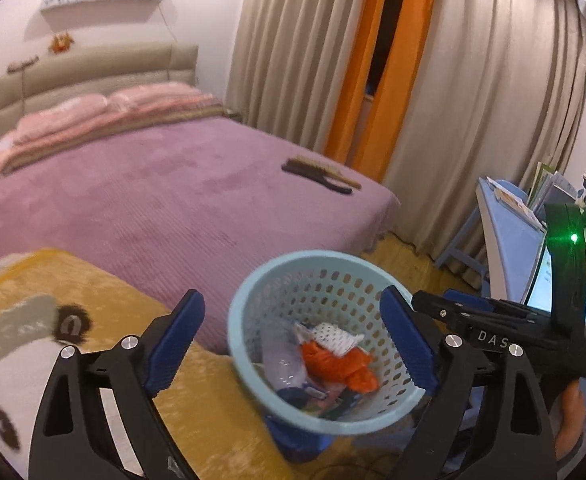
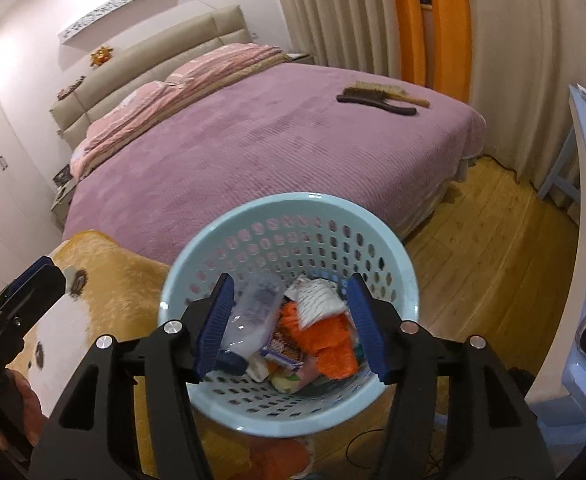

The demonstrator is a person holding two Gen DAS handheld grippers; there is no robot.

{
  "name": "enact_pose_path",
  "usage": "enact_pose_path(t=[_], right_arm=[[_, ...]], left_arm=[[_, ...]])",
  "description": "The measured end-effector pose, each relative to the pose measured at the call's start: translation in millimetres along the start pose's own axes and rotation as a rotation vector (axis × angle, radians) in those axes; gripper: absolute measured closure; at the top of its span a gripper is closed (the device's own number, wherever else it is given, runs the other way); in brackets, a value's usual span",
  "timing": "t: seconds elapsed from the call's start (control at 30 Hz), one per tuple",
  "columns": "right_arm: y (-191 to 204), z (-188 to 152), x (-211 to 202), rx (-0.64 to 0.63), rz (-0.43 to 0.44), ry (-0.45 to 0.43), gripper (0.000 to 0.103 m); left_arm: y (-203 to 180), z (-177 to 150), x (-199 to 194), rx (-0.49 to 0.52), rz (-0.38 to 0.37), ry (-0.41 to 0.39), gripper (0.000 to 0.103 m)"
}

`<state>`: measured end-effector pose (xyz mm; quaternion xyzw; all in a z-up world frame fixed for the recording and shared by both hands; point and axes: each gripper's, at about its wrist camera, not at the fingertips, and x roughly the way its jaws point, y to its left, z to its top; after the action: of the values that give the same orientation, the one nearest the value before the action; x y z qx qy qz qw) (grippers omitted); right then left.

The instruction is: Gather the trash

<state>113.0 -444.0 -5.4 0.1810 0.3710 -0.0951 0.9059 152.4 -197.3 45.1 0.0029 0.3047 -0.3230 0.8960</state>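
- Light blue basket (image 2: 407, 276) holds trash: orange bag (image 2: 333, 344), clear bottle (image 2: 253, 312).
- Left gripper (image 1: 293, 344): fingers spread, empty.
- Right gripper (image 2: 289, 332): fingers spread above trash, pinching nothing.

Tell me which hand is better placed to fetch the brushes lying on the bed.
Probably left. Both grippers are open and empty, but the right gripper hangs over the basket, while the left gripper sits beside it on the bed side, nearer the brushes.

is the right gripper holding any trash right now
No: in the right wrist view the right gripper has its pads apart over the light blue basket, with nothing pinched between them; the trash lies loose inside.
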Motion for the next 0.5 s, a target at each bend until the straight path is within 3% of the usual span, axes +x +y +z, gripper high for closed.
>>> enact_pose_path(t=[0.2, 0.33, 0.5], right_arm=[[27.1, -7.4, -35.8, -0.043, 0.029, -0.068, 0.040], [39.5, -17.3, -58.2, -0.044, 0.051, -0.125, 0.037], [50.5, -33.6, -76.8, -0.054, 0.066, -0.189, 0.032]], left_arm=[[19.0, -3.0, -56.1, -0.016, 0.072, -0.096, 0.011], [32.0, -20.2, -92.7, -0.056, 0.175, -0.197, 0.011], [33.2, -42.2, -109.3, -0.020, 0.294, -0.249, 0.011]])
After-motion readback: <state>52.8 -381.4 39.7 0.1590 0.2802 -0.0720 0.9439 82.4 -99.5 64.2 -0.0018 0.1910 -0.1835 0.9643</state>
